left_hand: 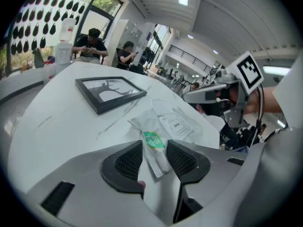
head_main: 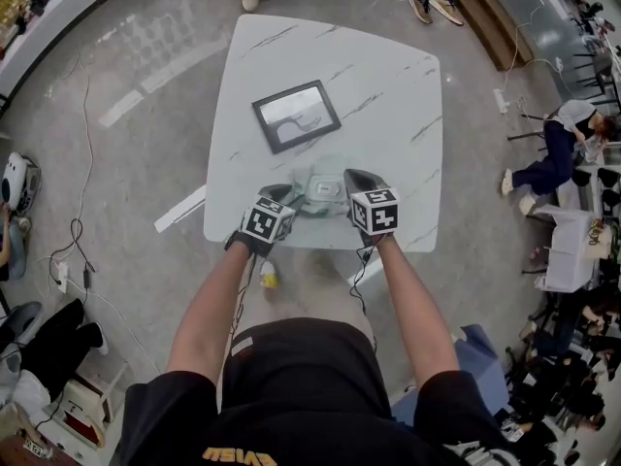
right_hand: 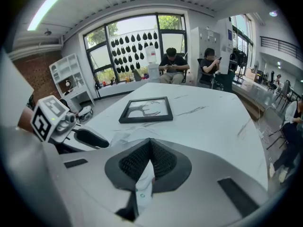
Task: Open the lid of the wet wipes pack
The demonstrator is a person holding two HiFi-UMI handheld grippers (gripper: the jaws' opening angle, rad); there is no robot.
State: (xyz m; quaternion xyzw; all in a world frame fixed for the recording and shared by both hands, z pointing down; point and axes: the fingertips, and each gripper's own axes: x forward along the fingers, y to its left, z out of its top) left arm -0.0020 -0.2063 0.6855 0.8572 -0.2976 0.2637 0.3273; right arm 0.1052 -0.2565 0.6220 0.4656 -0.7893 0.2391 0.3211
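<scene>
Counter (head_main: 388, 95): white marble, under both pairs of jaws.

Frame (head_main: 296, 116): flat on the counter, well beyond the jaws.

Left gripper (left_hand: 155, 150): jaws narrow, closed on the pack's near end, with the green-label strip pinched between the pads.

Right gripper (right_hand: 150, 155): jaws fully together on a thin white flap (right_hand: 144, 181), which trails out behind the pads. It sits close beside the left jaws, at the pack's other end.

Pack (left_hand: 175, 124): flat on the counter, running from the left jaws toward the right jaws, "OPEN" label facing up.
</scene>
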